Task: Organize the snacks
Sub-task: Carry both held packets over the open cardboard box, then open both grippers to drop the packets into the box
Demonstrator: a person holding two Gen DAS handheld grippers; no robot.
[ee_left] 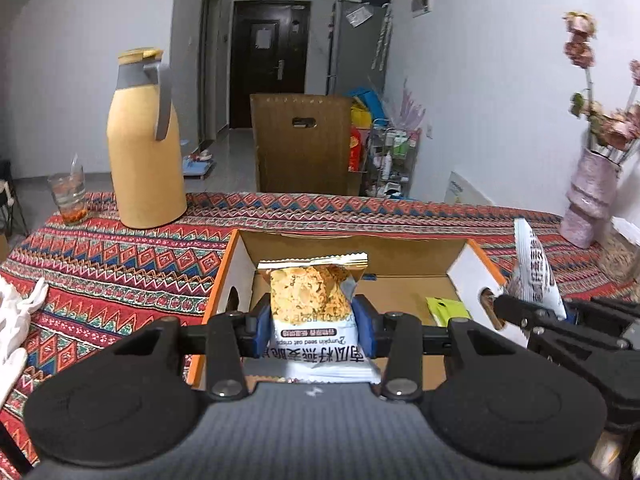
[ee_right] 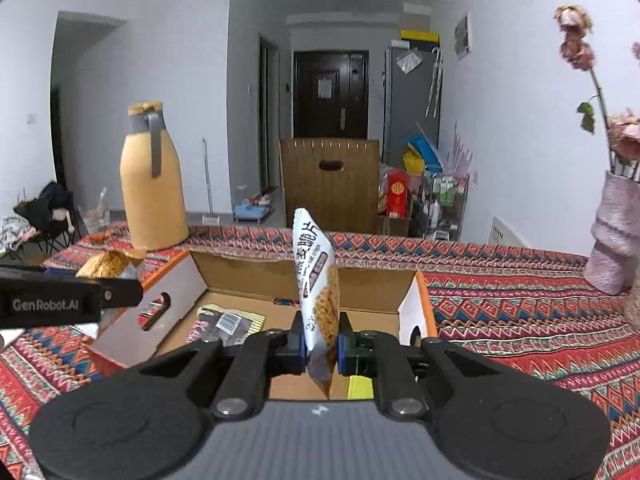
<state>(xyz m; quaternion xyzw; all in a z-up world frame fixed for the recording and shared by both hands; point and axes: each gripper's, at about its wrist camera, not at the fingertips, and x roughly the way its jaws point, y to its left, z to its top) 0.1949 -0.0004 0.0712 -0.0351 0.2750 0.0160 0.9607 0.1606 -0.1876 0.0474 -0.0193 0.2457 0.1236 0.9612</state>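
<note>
My left gripper [ee_left: 314, 326] is shut on an oat crisp packet [ee_left: 316, 304], held flat-on and upside down over the near edge of an open cardboard box [ee_left: 362, 248]. My right gripper [ee_right: 322, 346] is shut on a second oat crisp packet [ee_right: 316, 280], held edge-on and upright above the same box [ee_right: 304, 270]. That second packet [ee_left: 534, 268] shows at the right in the left wrist view, with the right gripper's finger [ee_left: 520, 310] below it. Inside the box lie a dark packet [ee_right: 226, 322] and a yellow-green packet [ee_left: 448, 310].
The box sits on a table with a red patterned cloth [ee_left: 120, 264]. A tall yellow thermos [ee_left: 144, 144] and a glass cup [ee_left: 70, 196] stand at the back left. A pink vase with flowers [ee_left: 588, 196] stands at the right. A brown chair back [ee_left: 302, 140] rises beyond the table.
</note>
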